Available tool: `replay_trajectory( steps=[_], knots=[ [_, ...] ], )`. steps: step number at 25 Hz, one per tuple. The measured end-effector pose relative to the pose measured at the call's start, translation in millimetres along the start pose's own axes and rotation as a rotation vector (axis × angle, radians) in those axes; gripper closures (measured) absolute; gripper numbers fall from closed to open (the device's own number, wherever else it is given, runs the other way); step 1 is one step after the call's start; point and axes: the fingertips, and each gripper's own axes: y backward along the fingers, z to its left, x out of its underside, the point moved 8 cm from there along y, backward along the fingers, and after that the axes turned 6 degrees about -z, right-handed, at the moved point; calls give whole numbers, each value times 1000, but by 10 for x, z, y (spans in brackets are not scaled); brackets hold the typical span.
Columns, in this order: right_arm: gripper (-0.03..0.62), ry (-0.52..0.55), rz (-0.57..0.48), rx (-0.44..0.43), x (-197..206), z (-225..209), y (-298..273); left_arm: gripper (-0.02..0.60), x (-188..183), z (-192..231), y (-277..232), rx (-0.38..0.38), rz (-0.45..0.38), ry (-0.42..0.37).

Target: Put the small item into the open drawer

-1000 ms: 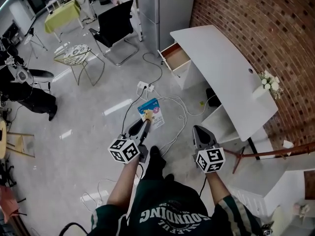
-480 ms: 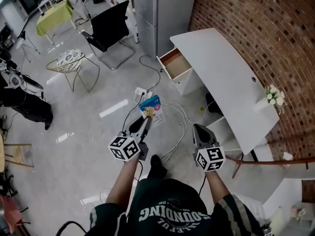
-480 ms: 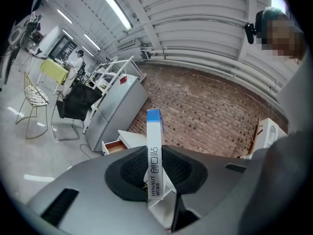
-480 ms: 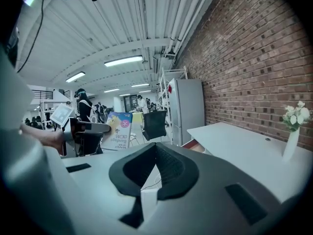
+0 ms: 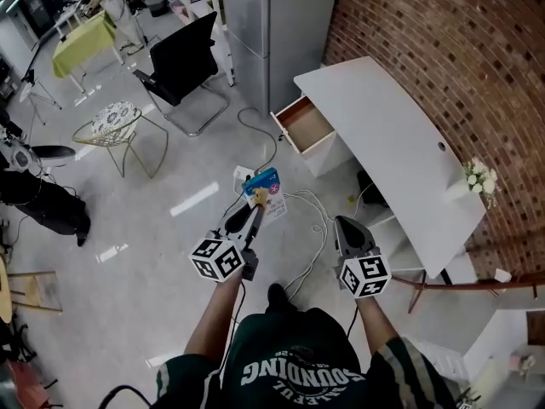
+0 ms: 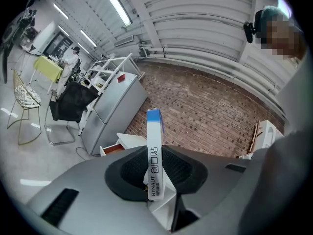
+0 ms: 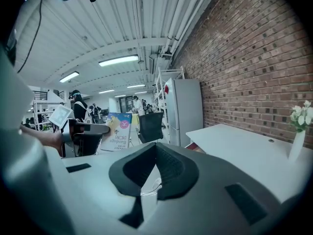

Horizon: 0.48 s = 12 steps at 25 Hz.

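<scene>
You're in an open-plan office-cum-lab: a white desk (image 5: pixel 392 143) with a drawer (image 5: pixel 306 124) along a brick wall (image 5: pixel 443 41), a black office chair (image 5: pixel 183 54), a green-covered table (image 5: pixel 81 37), and cables (image 5: pixel 317 220) trailing over polished floor (image 5: pixel 128 228).

Chair (image 5: pixel 180 62) left of drawer (image 5: pixel 305 124) and desk (image 5: pixel 400 152)

— How many grippers are there?
— Two: a left gripper (image 5: pixel 253 204) and a right gripper (image 5: pixel 343 227).
— And small items?
— One small box (image 5: pixel 262 184).
— Drawers?
— One open drawer (image 5: pixel 305 124), and one white desk (image 5: pixel 400 152).
— Chairs?
— Two: one black chair (image 5: pixel 183 54) and one wire chair (image 5: pixel 115 118).
— Anything else?
— One grey fridge (image 5: pixel 277 15), one green table (image 5: pixel 81 34), one vase of flowers (image 5: pixel 477 177) and one power strip (image 5: pixel 243 175).
</scene>
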Motion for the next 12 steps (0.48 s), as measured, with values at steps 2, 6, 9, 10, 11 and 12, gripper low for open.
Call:
replay_trajectory(
  steps=[2,6,9,10,11,12],
  knots=[
    [571,1,-2,9,-4,-12,-57,480,-16,68,-61,6,2,4],
    [571,-7,3,34,19,-83,-145,480,-8,175,-187,13,14,11],
    [571,-11,11,44,34,-118,-213,480,-10,235,-267,16,25,18],
    [571,-14,13,45,37,-134,-251,480,-15,254,-302,18,28,19],
    [571,-17,15,46,43,-148,-292,480,-17,278,-335,19,31,19],
    [571,-19,16,45,54,-161,-338,480,-17,309,-368,18,33,19]
  ],
)
